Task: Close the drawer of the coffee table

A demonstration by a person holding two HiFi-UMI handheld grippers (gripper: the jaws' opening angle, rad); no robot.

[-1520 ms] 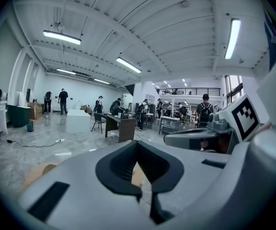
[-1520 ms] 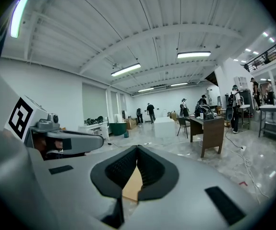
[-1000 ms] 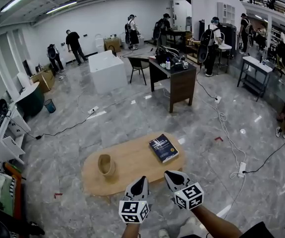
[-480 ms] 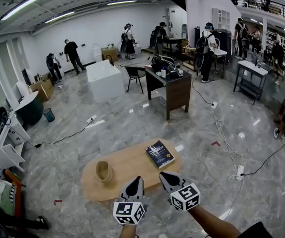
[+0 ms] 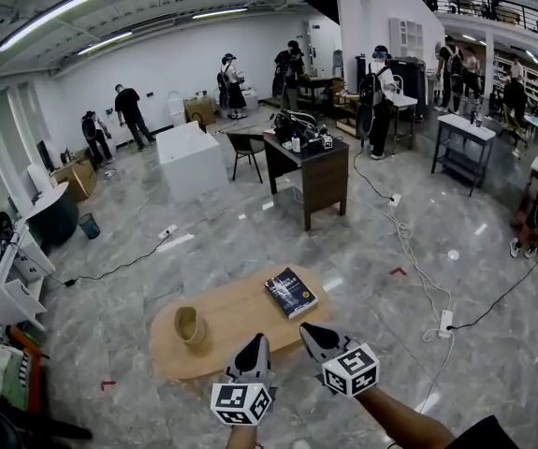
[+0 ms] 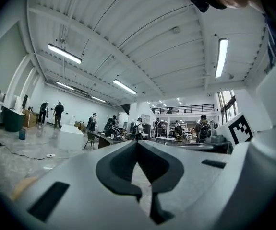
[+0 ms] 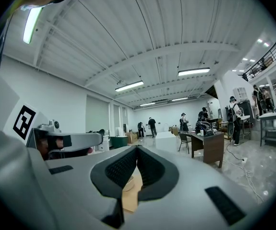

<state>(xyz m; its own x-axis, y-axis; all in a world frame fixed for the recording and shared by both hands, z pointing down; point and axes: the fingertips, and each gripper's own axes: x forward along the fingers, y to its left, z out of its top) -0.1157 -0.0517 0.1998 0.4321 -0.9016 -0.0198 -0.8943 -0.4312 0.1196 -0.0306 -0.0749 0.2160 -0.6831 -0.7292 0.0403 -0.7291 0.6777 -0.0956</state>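
Observation:
The oval wooden coffee table (image 5: pixel 240 337) stands on the marble floor just ahead of me in the head view. No drawer shows from here. A dark book (image 5: pixel 290 293) lies at its right end and a woven cup (image 5: pixel 189 325) stands at its left end. My left gripper (image 5: pixel 256 341) and right gripper (image 5: pixel 309 329) hover side by side over the table's near edge, both shut and holding nothing. In the left gripper view the left gripper (image 6: pixel 138 145) points out level across the room. In the right gripper view the right gripper (image 7: pixel 137 149) frames a strip of the table (image 7: pixel 130 200) and the cup (image 7: pixel 128 183).
A dark desk (image 5: pixel 312 172) and a white block (image 5: pixel 192 157) stand farther back. Cables (image 5: pixel 416 251) and a power strip (image 5: pixel 445 322) lie on the floor at the right. White furniture (image 5: pixel 2 279) lines the left wall. Several people stand at the back.
The head view has swung a little, so the table and room sit slightly further left. Both grippers keep their place over the table's near edge, still shut.

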